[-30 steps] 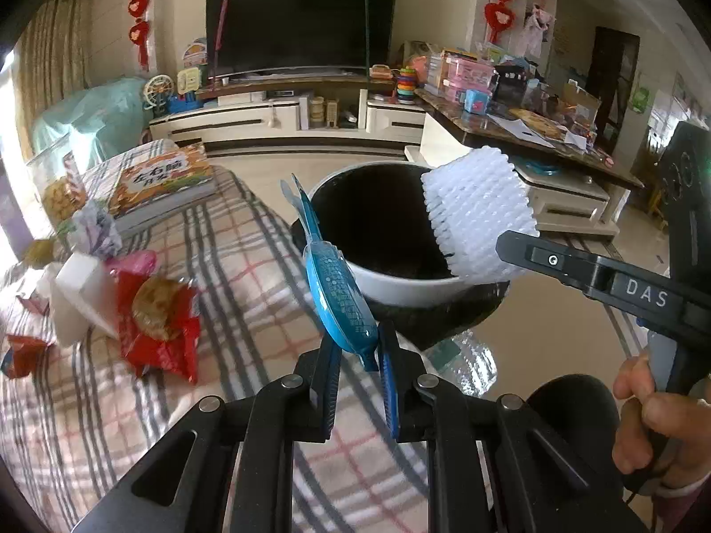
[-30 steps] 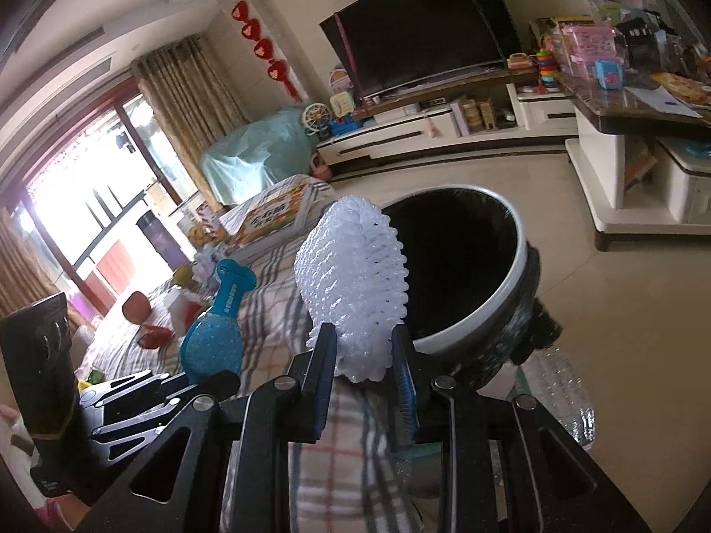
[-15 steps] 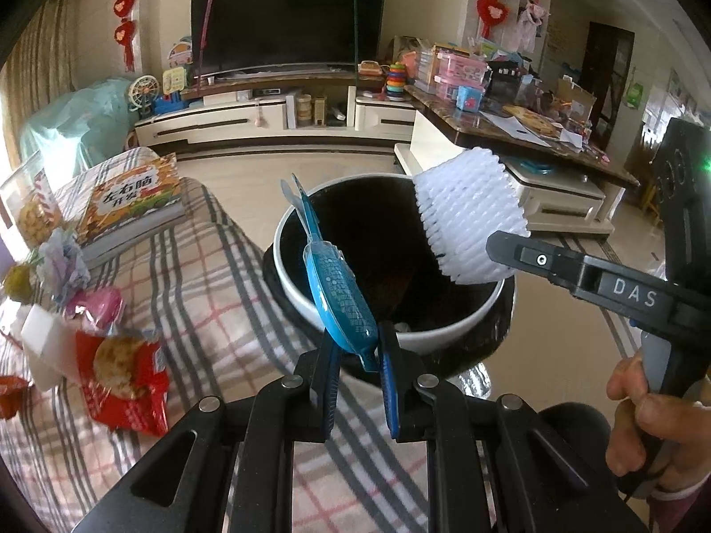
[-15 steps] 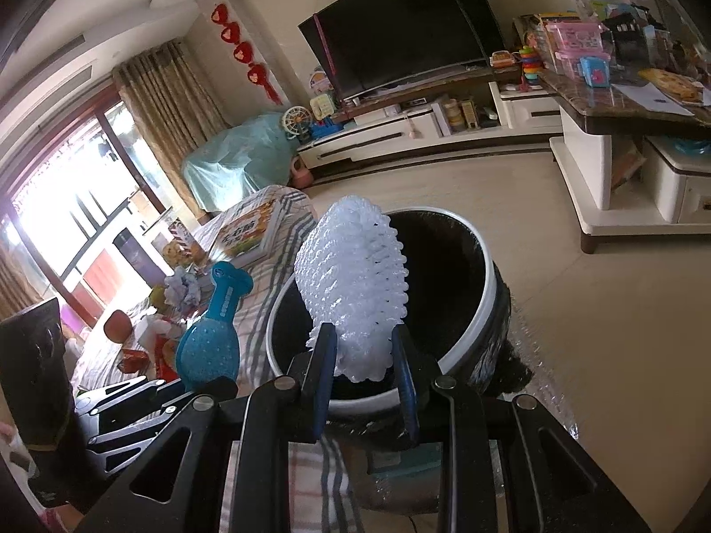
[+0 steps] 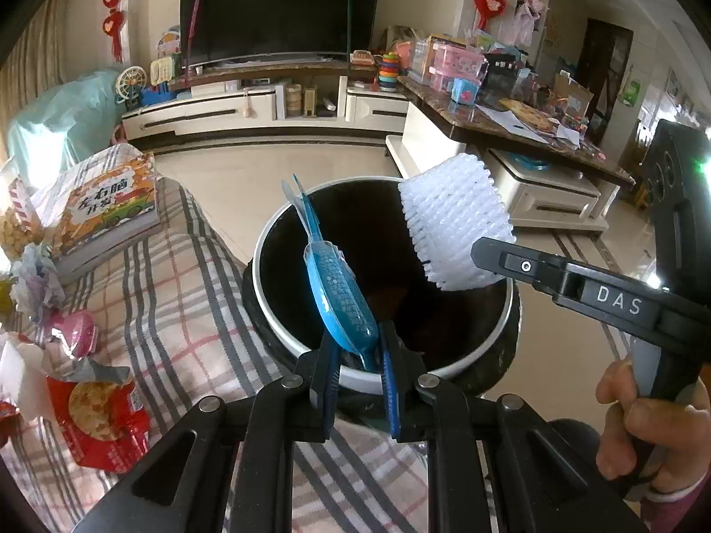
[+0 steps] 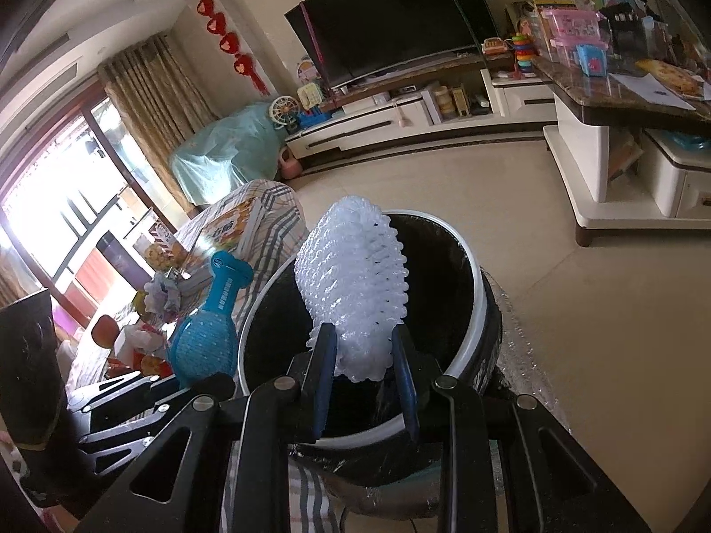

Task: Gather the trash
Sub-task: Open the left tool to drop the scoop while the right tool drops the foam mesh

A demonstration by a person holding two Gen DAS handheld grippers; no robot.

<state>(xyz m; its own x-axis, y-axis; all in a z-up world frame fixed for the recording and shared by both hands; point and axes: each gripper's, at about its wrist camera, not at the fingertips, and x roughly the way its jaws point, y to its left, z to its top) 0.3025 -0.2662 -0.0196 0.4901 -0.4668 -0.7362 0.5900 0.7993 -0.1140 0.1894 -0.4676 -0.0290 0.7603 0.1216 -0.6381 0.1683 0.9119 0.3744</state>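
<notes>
My left gripper [image 5: 357, 355] is shut on a blue fish-shaped wrapper [image 5: 337, 293] and holds it over the near rim of a round bin [image 5: 284, 337] with a white rim and black liner. My right gripper [image 6: 364, 351] is shut on a white foam fruit net [image 6: 351, 284], held over the bin [image 6: 471, 351]. The net shows in the left wrist view [image 5: 453, 231] above the bin's right side. The blue wrapper shows in the right wrist view [image 6: 209, 333] left of the bin.
A plaid-covered table [image 5: 177, 293] lies left of the bin, with a red snack packet [image 5: 97, 417], a pink wrapper [image 5: 73, 337], crumpled paper [image 5: 31, 280] and a book [image 5: 102, 208]. A TV cabinet [image 5: 266, 106] and a cluttered counter [image 5: 511, 115] stand behind.
Both grippers have moved from over the table's edge to over the bin's mouth, carrying the blue wrapper and the foam net. The table's litter has slid to the left in view.
</notes>
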